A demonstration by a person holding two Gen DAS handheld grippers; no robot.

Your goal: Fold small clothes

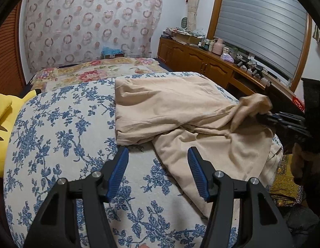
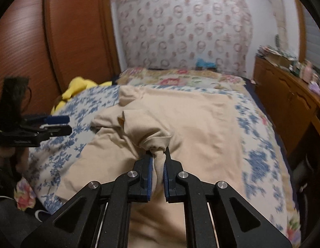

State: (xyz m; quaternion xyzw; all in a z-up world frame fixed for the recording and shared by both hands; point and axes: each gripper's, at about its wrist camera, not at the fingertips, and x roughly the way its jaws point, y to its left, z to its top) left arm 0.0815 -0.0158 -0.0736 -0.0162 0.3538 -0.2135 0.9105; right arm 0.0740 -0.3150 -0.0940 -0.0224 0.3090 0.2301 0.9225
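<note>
From the left wrist, the left gripper [image 1: 157, 173] hangs wide open and empty just short of the beige garment [image 1: 170, 111], which lies half-folded on the blue-flowered quilt [image 1: 62, 128].

From the right wrist, somewhat blurred, the right gripper [image 2: 158, 166] seems clamped on a bunched edge of the garment. Lifting by one bunch could drag the fold askew.

Your left wrist view is sharp under soft, even indoor light with faint shadows. Your right wrist view is dimmer and smeared by motion, worst on the blue-flowered bedspread [image 2: 261, 155] at right. Both bend strongly toward black corners.
</note>
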